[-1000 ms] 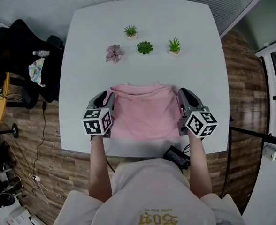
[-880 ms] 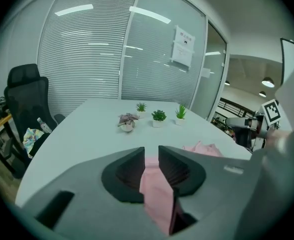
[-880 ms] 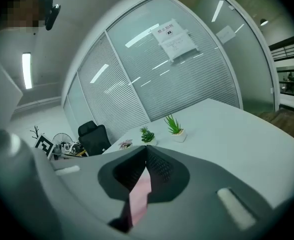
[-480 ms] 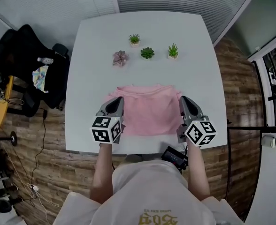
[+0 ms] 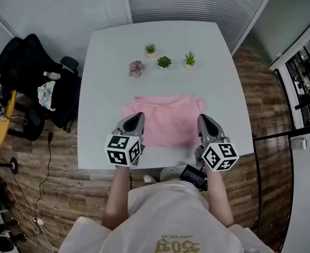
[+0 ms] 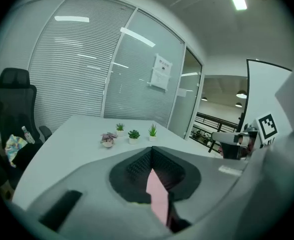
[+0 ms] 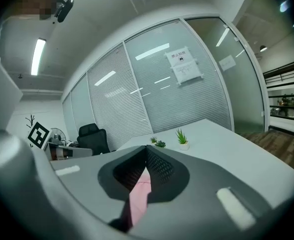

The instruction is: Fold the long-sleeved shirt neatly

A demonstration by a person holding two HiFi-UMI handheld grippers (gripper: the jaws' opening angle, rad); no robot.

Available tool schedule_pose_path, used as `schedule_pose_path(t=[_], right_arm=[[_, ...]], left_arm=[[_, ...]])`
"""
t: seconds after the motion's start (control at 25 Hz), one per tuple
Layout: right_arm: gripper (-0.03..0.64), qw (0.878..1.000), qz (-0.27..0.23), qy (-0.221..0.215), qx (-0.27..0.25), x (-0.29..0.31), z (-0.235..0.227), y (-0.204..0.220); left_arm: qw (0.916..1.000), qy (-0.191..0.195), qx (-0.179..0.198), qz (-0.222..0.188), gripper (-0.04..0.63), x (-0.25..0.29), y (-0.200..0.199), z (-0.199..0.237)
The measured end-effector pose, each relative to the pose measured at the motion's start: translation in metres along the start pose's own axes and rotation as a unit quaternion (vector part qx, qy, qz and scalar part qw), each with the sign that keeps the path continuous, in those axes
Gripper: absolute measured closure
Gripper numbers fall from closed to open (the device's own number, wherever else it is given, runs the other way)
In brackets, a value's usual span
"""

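Observation:
The pink long-sleeved shirt (image 5: 167, 119) lies partly folded on the white table (image 5: 105, 88), near its front edge. My left gripper (image 5: 136, 118) is shut on the shirt's near left corner. A strip of pink fabric (image 6: 158, 194) is pinched between its jaws in the left gripper view. My right gripper (image 5: 202, 119) is shut on the near right corner, and pink fabric (image 7: 139, 196) hangs between its jaws in the right gripper view. Both grippers are held above the table, and they hide the corners themselves in the head view.
Three small green potted plants (image 5: 164, 61) and a purple one (image 5: 136, 67) stand in a row at the far side of the table. A black office chair (image 5: 34, 83) with things on it is left of the table. A black device (image 5: 193, 177) sits below the near edge.
Both grippers have risen off the table and drawn inward with the shirt's near corners pinched. The shirt now looks shorter from front to back.

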State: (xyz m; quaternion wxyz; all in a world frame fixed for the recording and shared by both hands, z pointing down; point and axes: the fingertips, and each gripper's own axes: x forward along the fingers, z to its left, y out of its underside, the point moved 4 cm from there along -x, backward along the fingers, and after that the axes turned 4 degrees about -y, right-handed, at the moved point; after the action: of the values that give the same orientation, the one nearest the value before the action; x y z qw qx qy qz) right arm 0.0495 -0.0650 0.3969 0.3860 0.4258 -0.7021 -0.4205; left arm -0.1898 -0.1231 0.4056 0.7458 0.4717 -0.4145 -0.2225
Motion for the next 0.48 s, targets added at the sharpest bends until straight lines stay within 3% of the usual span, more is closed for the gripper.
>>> schedule_pose_path(t=[0.48], right_arm=[[0.606, 1.000, -0.005, 0.017, -0.006, -0.027, 0.011, 0.003]], left_arm=[[0.9999, 0.009, 0.010, 0.006, 0.588, -0.019, 0.012, -0.009]])
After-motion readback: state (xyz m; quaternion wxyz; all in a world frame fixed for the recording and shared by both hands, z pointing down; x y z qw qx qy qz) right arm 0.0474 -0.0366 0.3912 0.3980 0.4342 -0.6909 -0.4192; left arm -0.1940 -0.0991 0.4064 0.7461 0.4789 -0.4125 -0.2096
